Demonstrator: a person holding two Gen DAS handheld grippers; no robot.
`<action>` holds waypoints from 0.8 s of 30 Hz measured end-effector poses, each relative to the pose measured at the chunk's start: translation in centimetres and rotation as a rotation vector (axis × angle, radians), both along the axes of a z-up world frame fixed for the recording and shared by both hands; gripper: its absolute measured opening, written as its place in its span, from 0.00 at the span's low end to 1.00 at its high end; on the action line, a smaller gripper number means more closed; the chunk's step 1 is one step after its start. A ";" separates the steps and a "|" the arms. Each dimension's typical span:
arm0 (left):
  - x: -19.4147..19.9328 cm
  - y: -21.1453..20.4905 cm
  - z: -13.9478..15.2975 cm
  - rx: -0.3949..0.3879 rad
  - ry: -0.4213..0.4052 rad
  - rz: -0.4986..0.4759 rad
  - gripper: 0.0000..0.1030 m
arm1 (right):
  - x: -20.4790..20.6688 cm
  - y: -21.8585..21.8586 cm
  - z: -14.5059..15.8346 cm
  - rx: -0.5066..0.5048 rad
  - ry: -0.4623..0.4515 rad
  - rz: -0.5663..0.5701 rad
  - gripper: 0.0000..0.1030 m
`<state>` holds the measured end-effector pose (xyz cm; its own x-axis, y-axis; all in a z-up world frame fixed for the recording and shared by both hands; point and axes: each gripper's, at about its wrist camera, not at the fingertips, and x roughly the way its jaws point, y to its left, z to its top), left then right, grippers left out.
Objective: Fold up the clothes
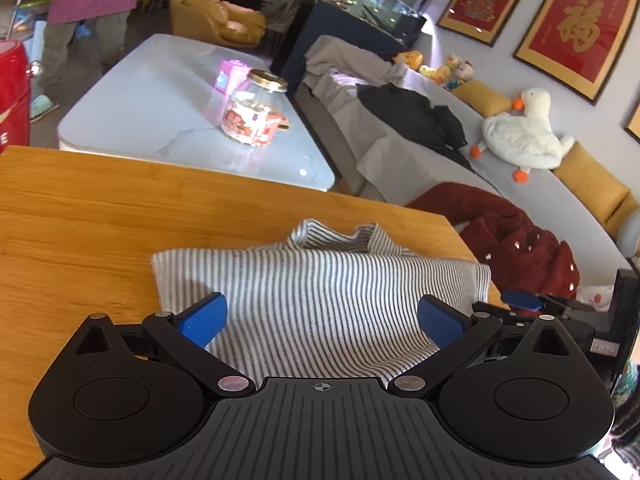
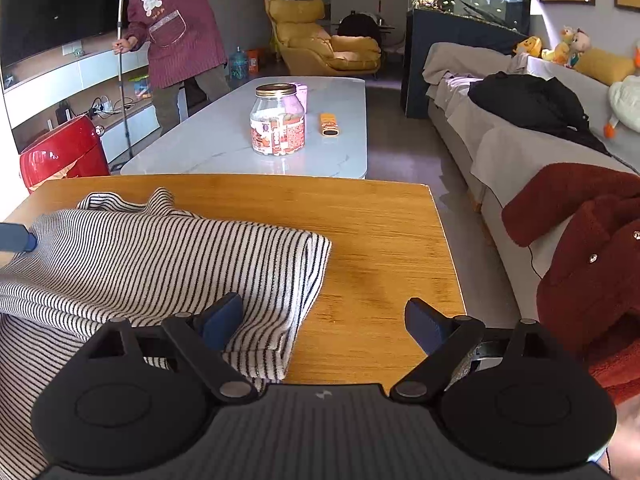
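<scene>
A black-and-white striped garment [image 1: 320, 284] lies partly folded on the wooden table [image 1: 80, 216], its near part hanging over the front edge. My left gripper [image 1: 322, 320] is open just above the garment's near middle, with cloth between and below the blue fingers. In the right wrist view the garment [image 2: 160, 256] fills the left half of the table [image 2: 380, 240], with a folded edge on its right. My right gripper [image 2: 324, 324] is open over that right edge; its left finger [image 2: 222, 320] is above the cloth, its right finger over bare wood. Neither holds anything.
A white marble coffee table [image 2: 224, 140] beyond carries a glass jar [image 2: 277, 120]. A grey sofa [image 2: 500, 148] on the right holds a dark red fleece coat [image 2: 580, 248] and black clothes. A person with a mop [image 2: 176, 28] stands far left near a red appliance [image 2: 60, 156].
</scene>
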<state>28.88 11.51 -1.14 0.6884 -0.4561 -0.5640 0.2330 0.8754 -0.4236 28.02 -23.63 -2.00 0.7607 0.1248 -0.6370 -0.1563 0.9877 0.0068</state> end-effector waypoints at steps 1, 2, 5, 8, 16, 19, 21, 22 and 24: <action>-0.4 0.7 0.2 0.014 -0.007 0.030 1.00 | 0.0 0.0 0.0 0.004 -0.002 0.001 0.86; -0.8 1.3 0.5 0.027 -0.014 0.060 1.00 | -0.1 -0.1 -0.1 0.009 -0.003 0.002 0.86; -1.1 2.7 -0.1 0.043 0.033 0.080 1.00 | 0.1 -0.4 -0.3 0.040 -0.001 -0.005 0.89; -0.7 3.0 -1.3 0.093 0.068 0.101 1.00 | 0.2 -1.1 -0.6 0.085 0.012 -0.015 0.90; -0.5 2.2 -1.7 0.249 0.022 0.109 1.00 | 0.3 -1.2 -0.2 0.062 0.017 -0.008 0.93; -0.6 2.5 -1.7 0.248 0.022 0.112 1.00 | 0.4 -0.5 1.1 0.028 0.001 -0.008 0.77; -0.7 2.6 -1.7 0.242 0.025 0.117 1.00 | 0.6 0.8 3.0 0.019 -0.030 0.038 0.42; -0.7 2.7 -1.6 0.242 0.027 0.119 1.00 | 1.2 1.6 3.9 0.045 -0.033 0.069 0.41; -0.7 2.5 -1.6 0.245 0.029 0.121 1.00 | 2.7 3.4 5.2 0.107 -0.019 0.130 0.41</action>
<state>28.21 14.05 -2.76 0.7115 -0.2187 -0.6678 0.1110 0.9734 -0.2006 30.74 -20.27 3.16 0.7452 0.2894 -0.6007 -0.2842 0.9528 0.1065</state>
